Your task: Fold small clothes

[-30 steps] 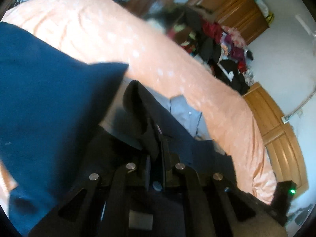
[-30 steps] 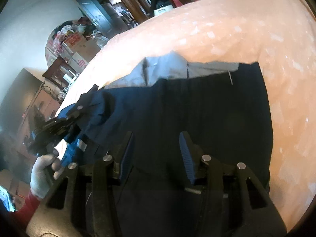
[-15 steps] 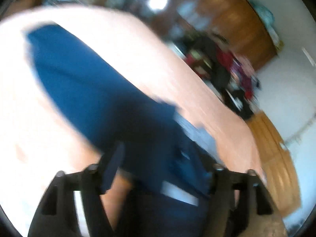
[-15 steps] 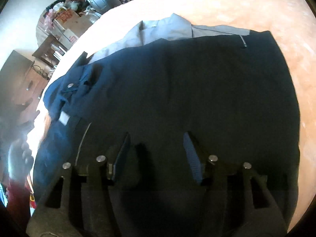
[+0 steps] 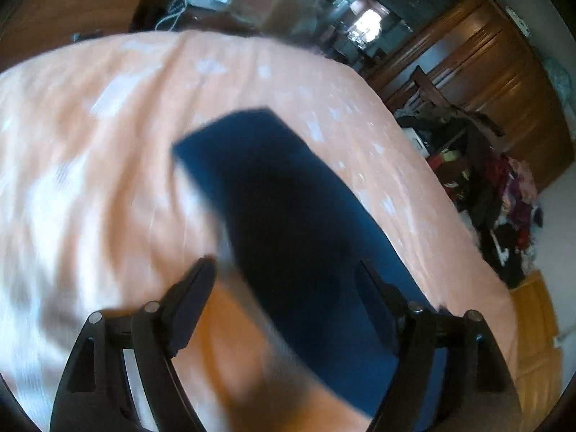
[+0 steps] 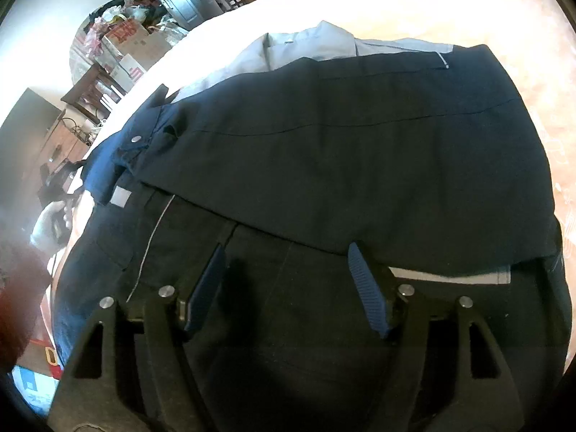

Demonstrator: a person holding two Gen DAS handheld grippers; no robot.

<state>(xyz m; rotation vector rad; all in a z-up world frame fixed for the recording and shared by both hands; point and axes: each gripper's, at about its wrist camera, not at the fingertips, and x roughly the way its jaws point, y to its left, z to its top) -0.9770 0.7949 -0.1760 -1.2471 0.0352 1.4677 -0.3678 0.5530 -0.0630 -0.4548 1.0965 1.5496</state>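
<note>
Broadly, a peach bedspread [image 5: 108, 136] with pale flecks, softly creased, fills most of both views. On it lies a dark navy garment [image 6: 342, 151] of smooth woven cloth, spread flat across the centre of the right wrist view, one layer folded over another with a straight seam line across it. A grey lining panel [image 6: 306, 45] shows at its upper edge, a metal snap [image 6: 135, 139] at centre left, and a small grey label patch [image 6: 120, 197] just below that. In the left wrist view a blue sleeve-like strip [image 5: 280, 194] of the same garment runs from frame centre to lower right, blurred.

The right gripper [image 6: 288, 284], at lower centre, stands wide apart over the dark cloth, ribbed blue pads [image 6: 367, 288] bare, grasping nothing. The left gripper [image 5: 286, 298] is likewise spread wide; the blue strip passes between its fingers, whether touching cannot be told.

A wooden wardrobe [image 5: 504, 82] stands at upper right of the left view, a clothes heap [image 5: 504, 194] below it. Cardboard boxes [image 6: 129, 43] sit at upper left of the right view. A gloved hand [image 6: 46, 223] shows at the left edge.
</note>
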